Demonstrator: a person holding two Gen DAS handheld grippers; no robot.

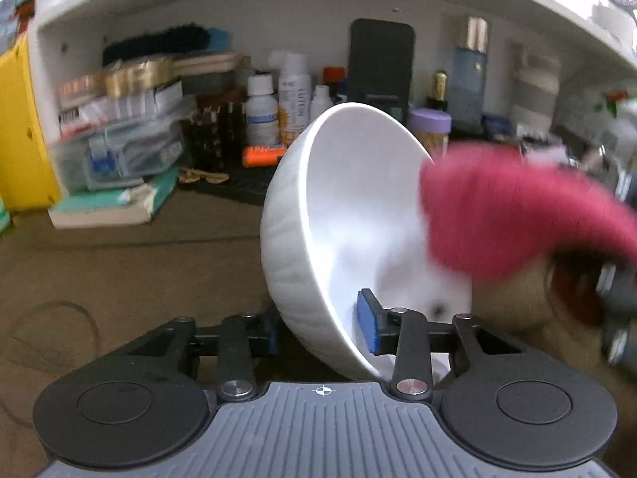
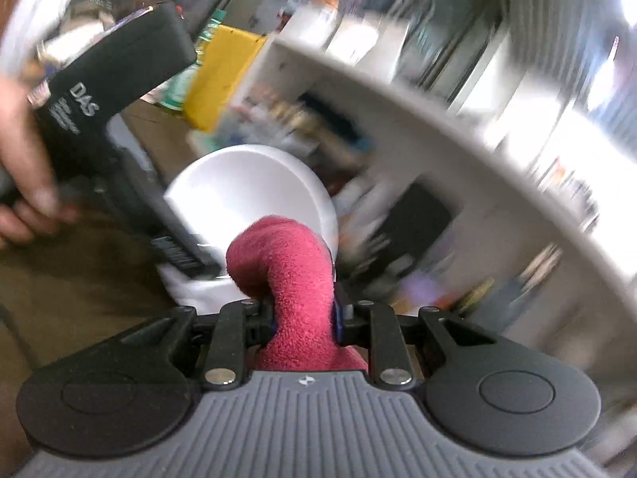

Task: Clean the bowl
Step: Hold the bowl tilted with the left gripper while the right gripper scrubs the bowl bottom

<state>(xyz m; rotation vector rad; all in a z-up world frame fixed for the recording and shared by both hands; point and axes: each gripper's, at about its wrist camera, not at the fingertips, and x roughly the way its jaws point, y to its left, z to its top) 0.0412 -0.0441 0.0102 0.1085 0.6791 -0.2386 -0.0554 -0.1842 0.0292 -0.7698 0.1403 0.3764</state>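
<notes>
Left hand-held gripper point(image 1: 318, 328) clamping tilted white bowl point(image 1: 342, 219), right hand-held gripper point(image 2: 304, 318) pinching red cloth point(image 2: 294, 279), person's hand point(image 2: 24, 183) only in right view

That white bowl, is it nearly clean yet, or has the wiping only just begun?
Both pickups look done: the left gripper clamps the tilted white bowl by its rim, and the right gripper grips a red cloth. In hand: the cloth is at the bowl's opening, blurred with motion. Left: a dark speck near the bottom remains, so wiping isn't finished.
</notes>
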